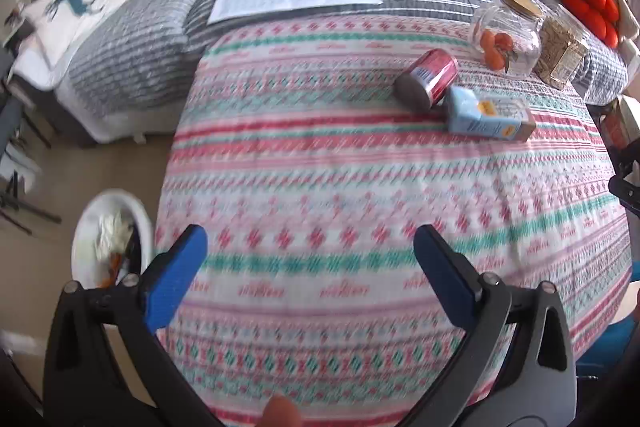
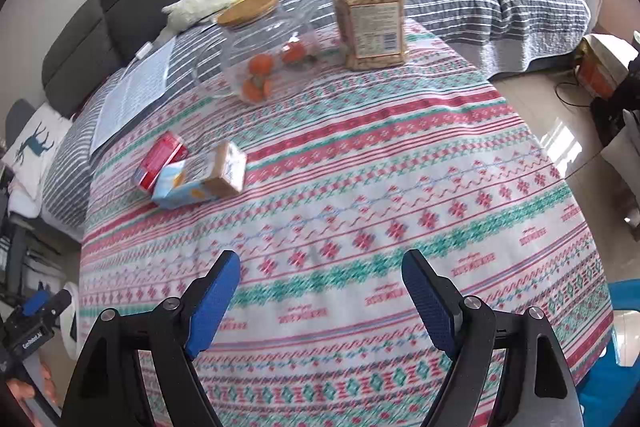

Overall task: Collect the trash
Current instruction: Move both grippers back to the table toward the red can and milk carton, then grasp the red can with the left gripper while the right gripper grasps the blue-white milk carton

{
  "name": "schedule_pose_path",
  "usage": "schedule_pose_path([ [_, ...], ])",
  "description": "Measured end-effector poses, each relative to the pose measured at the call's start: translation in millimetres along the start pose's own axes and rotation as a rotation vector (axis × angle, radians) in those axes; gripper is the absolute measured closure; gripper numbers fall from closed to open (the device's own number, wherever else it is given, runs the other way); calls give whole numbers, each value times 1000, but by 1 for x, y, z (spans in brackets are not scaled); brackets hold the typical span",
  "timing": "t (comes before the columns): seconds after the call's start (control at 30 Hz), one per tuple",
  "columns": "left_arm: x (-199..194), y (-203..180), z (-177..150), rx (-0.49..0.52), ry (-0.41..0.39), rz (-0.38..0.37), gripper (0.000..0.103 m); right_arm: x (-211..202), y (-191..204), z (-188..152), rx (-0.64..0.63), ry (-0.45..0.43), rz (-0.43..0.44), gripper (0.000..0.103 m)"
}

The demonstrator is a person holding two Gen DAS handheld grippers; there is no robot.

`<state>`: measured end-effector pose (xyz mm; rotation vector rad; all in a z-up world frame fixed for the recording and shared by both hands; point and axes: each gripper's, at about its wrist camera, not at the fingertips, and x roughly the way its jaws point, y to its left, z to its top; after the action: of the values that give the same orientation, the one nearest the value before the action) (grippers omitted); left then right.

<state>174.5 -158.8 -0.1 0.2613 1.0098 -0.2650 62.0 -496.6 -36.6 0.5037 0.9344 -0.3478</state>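
1. The trash left on the table is a red can [image 1: 427,78] on its side and a light blue carton [image 1: 489,117] lying flat, touching each other, out toward the table's far side, closer to its right edge in the left view. Both sit on the patterned tablecloth [image 1: 320,187].
2. Left gripper [image 1: 310,263] and right gripper [image 2: 320,291] both have their jaws wide apart with nothing between them, hovering over the near part of the table, well short of the trash.
3. Biggest risk imo: the can is round and lying down, so a nudge from one finger could roll it away, or shove the carton along.
4. Right behind them stand a glass jar [image 2: 264,55] with orange bits inside and a jar of nuts [image 2: 370,11]. Overreach and you could knock one over.
5. The white bin [image 1: 108,235] sits on the floor off the near left corner, so a weak grip could drop stuff on the way.
6. The cloth could bunch if the fingers drag.
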Motion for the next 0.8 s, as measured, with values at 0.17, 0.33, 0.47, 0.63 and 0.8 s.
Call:
schedule_pose_path([
  [0.17, 22, -33, 40, 73, -52, 51, 1, 18, -16, 10, 77, 26, -5, 19],
  [0.33, 52, -61, 74, 88, -57, 47, 1, 33, -14, 19, 108, 60, 11, 19],
  [0.47, 80, -75, 95, 74, -36, 0, 1, 43, -11, 27, 127, 78, 30, 19],
  [0.63, 114, -64, 104, -88, 38, -126, 4, 56, -11, 31, 144, 99, 23, 19],
  [0.8, 118, -72, 104, -118, 16, -236, 5, 66, -12, 32, 131, 115, 1, 19],
])
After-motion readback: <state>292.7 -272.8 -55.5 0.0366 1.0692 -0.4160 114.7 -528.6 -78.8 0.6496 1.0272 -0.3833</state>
